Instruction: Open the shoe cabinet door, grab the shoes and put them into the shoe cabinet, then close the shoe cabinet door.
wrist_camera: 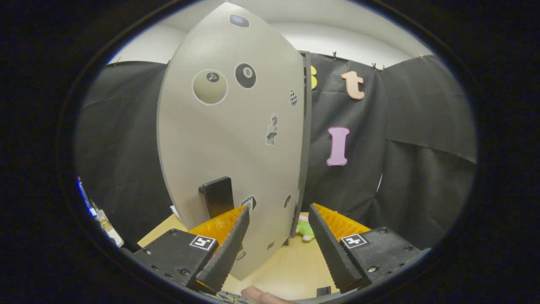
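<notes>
Gripper-mounted view, close, facing cabinet door (230, 139)

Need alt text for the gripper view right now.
The open claw faces the shoe cabinet's grey door, its fingers either side of the door's free edge, closed on nothing. A black handle and stickers mark the door; a small green toy lies on the wooden table beyond.

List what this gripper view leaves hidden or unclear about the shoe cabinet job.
- Cabinet inside: hidden behind the door, seen nearly edge-on.
- Shoes: whether any lie behind the door cannot be told.
- Green soft thing: partly covered by the door edge, too small to identify.
- Gripper: jaws open, ahead of the handle; contact unclear.
</notes>
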Tool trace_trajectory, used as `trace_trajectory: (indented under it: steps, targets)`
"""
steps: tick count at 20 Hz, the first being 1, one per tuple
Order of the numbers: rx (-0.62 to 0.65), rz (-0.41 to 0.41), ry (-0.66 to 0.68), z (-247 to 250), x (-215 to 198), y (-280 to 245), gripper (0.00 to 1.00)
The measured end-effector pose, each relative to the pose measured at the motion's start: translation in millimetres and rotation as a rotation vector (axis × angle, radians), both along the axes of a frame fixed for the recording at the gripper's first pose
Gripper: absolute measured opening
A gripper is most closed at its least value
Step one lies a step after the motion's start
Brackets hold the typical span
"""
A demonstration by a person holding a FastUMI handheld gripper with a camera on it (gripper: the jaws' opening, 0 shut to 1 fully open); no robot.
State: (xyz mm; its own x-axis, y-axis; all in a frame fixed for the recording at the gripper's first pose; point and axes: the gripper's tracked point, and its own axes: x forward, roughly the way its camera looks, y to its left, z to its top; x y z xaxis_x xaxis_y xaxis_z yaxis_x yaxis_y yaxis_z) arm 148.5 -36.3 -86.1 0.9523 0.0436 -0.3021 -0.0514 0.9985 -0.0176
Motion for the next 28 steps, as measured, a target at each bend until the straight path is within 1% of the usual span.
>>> trace_trajectory:
  steps: [4, 11, 13, 16, 18, 20, 25, 28]
  targets:
    - [0.024, -0.022, 0.033, -13.3, 16.3, 35.0, 0.94]
    - [0.045, -0.005, 0.048, -29.1, 65.3, 101.1, 0.94]
    - [0.047, -0.006, 0.048, -31.6, 83.2, 110.6, 0.94]
    - [0.072, -0.043, 0.054, -40.0, 110.4, 122.5, 0.94]
    - [0.084, -0.065, 0.063, -44.9, 125.4, 119.7, 0.94]
    - [0.083, -0.066, 0.073, -50.4, 137.9, 119.9, 0.94]
    - [0.078, -0.041, 0.098, -56.0, 137.7, 125.9, 0.94]
    - [0.07, -0.027, 0.094, -54.8, 128.1, 123.6, 0.94]
